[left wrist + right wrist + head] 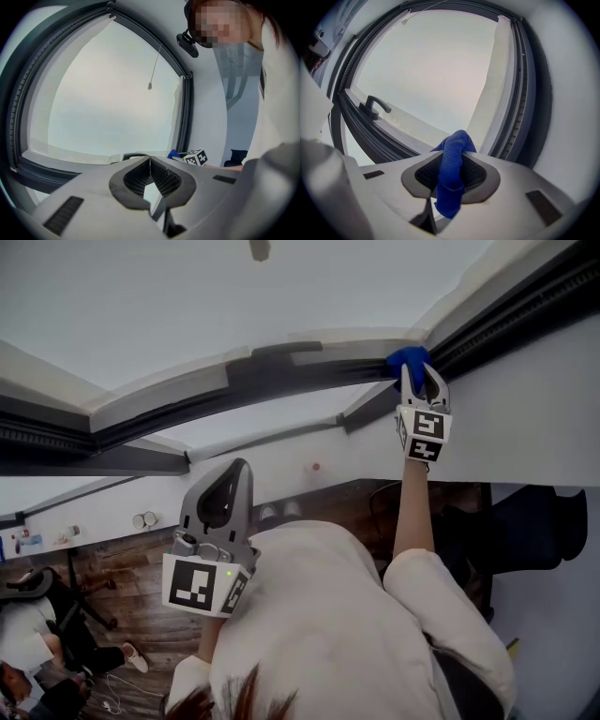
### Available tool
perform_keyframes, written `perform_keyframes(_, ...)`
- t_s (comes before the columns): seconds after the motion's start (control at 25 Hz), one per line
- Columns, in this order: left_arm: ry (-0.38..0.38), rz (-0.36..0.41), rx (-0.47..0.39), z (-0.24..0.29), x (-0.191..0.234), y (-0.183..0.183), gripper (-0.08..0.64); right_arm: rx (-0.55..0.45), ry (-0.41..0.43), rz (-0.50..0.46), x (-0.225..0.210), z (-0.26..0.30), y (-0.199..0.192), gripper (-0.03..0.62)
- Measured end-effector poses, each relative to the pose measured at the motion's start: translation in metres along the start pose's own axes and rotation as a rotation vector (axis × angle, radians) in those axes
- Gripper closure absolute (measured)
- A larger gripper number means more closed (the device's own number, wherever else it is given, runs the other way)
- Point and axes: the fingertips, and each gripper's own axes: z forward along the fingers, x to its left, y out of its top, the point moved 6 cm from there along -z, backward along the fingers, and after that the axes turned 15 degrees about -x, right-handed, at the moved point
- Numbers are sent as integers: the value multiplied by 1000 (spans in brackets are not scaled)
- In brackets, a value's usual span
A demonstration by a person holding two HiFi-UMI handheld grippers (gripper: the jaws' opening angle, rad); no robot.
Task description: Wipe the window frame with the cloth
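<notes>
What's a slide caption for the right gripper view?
Right gripper shut on a blue cloth, dark window frame ahead.

Right gripper (453,158): raised high, tips pointing up and away from the body; jaws clamped on a blue cloth (451,180), which bunches above the tips and hangs down behind the pads
Right arm: stretched nearly straight overhead; bare forearm (411,512) upright; white sleeve (441,601) at the upper arm
Left gripper (240,467): held lower, close in front of the chest, tips angled upward; jaws together with nothing between them
Left arm: bent, mostly hidden behind the gripper and torso; only a short stretch of wrist visible below the marker cube (202,585)
</notes>
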Motion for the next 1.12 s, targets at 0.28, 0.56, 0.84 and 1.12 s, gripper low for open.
perform_keyframes(0.28,-127,-41,26,24,-37,-8,549,82,-46,-18,-11,-1,-27,495)
perform_keyframes(0.56,-95,-62,24,28,-34,-8,549,51,-61,59,-18,5,-39,497)
perform_keyframes(0.84,-95,-46,31,22,-31,-14,549,74,-53,174,-15,2,-42,503)
perform_keyframes(1.12,-90,-52,16,18,-30,-12,549,92,-19,175,0,1,-35,505)
